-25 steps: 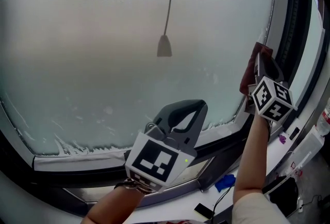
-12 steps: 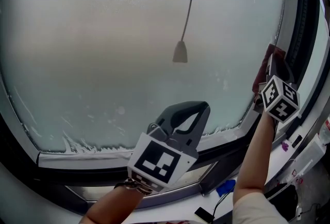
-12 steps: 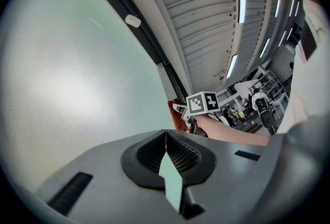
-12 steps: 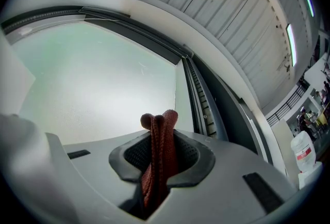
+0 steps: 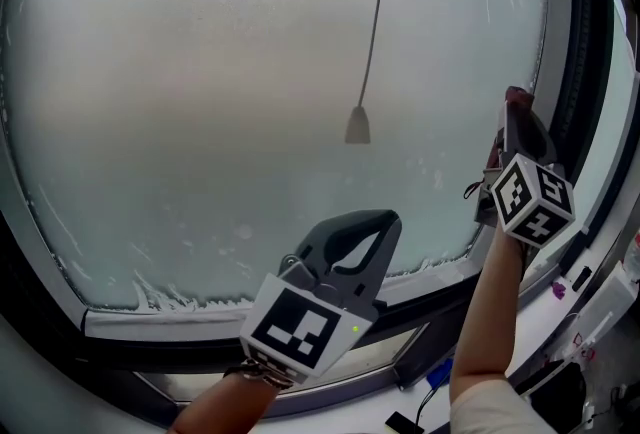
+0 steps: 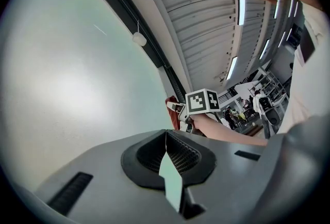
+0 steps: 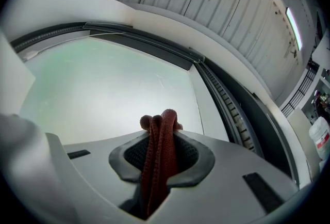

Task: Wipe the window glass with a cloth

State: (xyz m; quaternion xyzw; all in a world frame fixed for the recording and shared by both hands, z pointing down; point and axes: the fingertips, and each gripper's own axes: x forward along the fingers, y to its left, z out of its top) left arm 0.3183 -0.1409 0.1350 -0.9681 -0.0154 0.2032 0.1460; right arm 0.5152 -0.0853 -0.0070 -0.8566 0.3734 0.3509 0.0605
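As both claws are raised before the pane, the entry reads as follows.

Item 1: window glass [image 5: 200, 102]. Large frosted, pale green-grey pane filling most of the head view. A line of white residue [image 5: 170, 297] runs along its lower edge. It also shows in the left gripper view [image 6: 62, 73] and the right gripper view [image 7: 103, 94].

Item 2: frame [image 5: 590, 72]. Dark, with ribbed tracks, bounding the pane at right and below.

Item 3: pull cord [image 5: 358, 125]. Thin line hanging down in front of the glass, ending in a small bell-shaped weight near mid-pane.

Item 4: cloth [image 7: 159, 166]. Dark red, ribbed weave, bunched into vertical folds. It stands at the right edge of the pane, just beside the frame [image 5: 516, 99]. Whether it touches the glass cannot be told.

Item 5: right claw [image 7: 161, 135]. Clenched on the cloth, whose folds rise a little past the tips. In the head view it points upward [image 5: 516, 117], its marker cube [image 5: 530, 200] above a bare forearm [image 5: 490, 302].

Item 6: left claw [image 6: 166, 136]. Jaws pressed together at the tips with nothing between them. It is held low and centre [image 5: 372, 227], near the bottom edge of the pane and well apart from the cloth. Its own view catches the right claw's cube [image 6: 202, 101] and a corner of red cloth [image 6: 172, 107] beside the glass.
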